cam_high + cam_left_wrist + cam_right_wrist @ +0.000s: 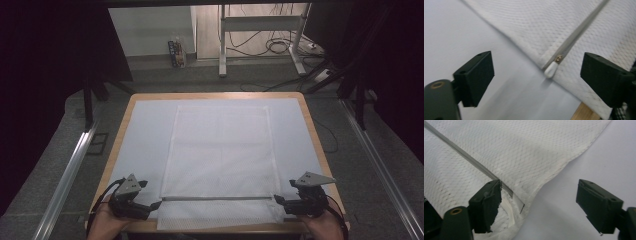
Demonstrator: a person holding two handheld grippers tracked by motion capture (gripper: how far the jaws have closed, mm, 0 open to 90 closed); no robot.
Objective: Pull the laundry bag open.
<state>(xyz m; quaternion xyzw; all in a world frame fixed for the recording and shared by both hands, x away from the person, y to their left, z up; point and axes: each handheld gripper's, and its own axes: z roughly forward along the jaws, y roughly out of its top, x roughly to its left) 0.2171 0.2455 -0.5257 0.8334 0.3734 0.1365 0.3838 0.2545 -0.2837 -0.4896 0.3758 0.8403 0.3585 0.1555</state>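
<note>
A white mesh bag (220, 150) lies flat on the pale sheet (145, 130) that covers the wooden table (311, 120). Its grey zipper (217, 198) runs across the bag near the front edge. My left gripper (155, 205) sits at the bag's front left corner. In the left gripper view its jaws stand wide apart (536, 77), with the white zipper pull (552, 68) lying between them untouched. My right gripper (277, 200) rests at the front right corner. Its jaws (539, 205) are open over the bag's edge (524, 152), one pad beside the zipper's end (509, 191).
Metal rails (70, 170) run along the floor on both sides of the table. Behind the table stand a white desk frame (222, 45) and loose cables (275, 45). Dark curtains close off the left and right.
</note>
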